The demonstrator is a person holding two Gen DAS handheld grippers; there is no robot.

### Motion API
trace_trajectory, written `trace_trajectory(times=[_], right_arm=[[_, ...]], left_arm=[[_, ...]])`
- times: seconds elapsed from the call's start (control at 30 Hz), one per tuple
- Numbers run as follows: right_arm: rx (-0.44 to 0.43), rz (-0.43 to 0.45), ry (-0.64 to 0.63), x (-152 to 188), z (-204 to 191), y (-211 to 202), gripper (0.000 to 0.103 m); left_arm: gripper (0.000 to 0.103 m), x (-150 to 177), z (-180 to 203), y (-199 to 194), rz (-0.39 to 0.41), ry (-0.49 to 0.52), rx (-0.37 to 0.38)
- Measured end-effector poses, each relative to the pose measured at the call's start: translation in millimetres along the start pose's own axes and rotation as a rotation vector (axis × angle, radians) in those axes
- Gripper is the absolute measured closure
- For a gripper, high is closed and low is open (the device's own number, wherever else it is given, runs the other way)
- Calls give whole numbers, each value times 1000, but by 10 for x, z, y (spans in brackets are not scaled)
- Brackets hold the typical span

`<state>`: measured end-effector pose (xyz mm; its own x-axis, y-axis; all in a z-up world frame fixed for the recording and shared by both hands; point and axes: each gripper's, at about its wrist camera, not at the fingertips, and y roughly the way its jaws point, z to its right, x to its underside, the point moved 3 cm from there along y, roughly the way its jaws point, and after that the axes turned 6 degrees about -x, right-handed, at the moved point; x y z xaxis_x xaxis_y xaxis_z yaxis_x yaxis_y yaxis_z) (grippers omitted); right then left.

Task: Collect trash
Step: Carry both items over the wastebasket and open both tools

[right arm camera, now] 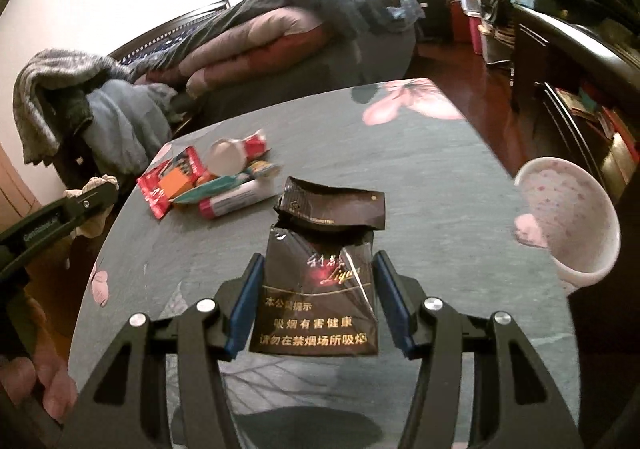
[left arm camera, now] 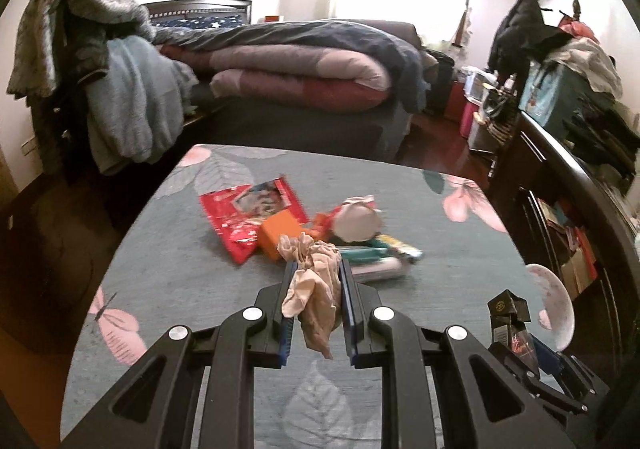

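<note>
Beige tissue [left arm camera: 310, 281] clamped in jaws above table [left arm camera: 180, 249], seemingly mid-table.

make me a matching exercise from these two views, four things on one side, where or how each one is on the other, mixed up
Things
1. crumpled beige tissue
2. black cigarette pack with gold lettering
3. white speckled bin
4. red plastic snack wrapper

Place or state
A. at the table's right edge, open mouth showing
B. clamped between the right gripper fingers
C. lying flat in the pile of litter on the table
D. clamped between the left gripper fingers

Pairs: 1-D, 2-B, 3-A, 4-C
</note>
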<state>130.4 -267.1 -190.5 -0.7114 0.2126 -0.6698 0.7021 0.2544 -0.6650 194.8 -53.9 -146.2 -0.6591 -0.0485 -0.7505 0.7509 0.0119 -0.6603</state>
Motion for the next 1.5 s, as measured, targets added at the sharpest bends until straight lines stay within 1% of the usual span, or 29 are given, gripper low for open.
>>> trace_trajectory(times=[0.23, 0.33, 0.43, 0.53, 0.8, 1.0, 1.07, 1.2, 1.5], right_arm=[[41, 44, 66, -21, 449, -181, 48], [63, 60, 102, -20, 680, -262, 48], [94, 77, 137, -21, 936, -343, 48], [130, 96, 176, -16, 1210, -430, 48], [225, 149, 284, 25, 1952, -660, 48], [294, 174, 345, 35, 2472, -741, 48], [306, 178, 355, 39, 2576, -741, 48], [323, 178, 374, 30, 2798, -690, 48], [337, 170, 384, -9, 3124, -471, 48]], left_arm=[[83, -20, 499, 9, 0, 77, 64], [83, -13, 763, 27, -6, 108, 114], [83, -13, 1066, 73, -27, 136, 198], [83, -18, 1320, 121, -45, 161, 244], [83, -8, 2202, 201, -54, 263, 367], [83, 18, 2901, 269, -70, 345, 455], [83, 34, 3141, 313, -73, 373, 470], [83, 90, 3498, 409, -95, 409, 494], [82, 191, 4035, 665, -129, 461, 498]])
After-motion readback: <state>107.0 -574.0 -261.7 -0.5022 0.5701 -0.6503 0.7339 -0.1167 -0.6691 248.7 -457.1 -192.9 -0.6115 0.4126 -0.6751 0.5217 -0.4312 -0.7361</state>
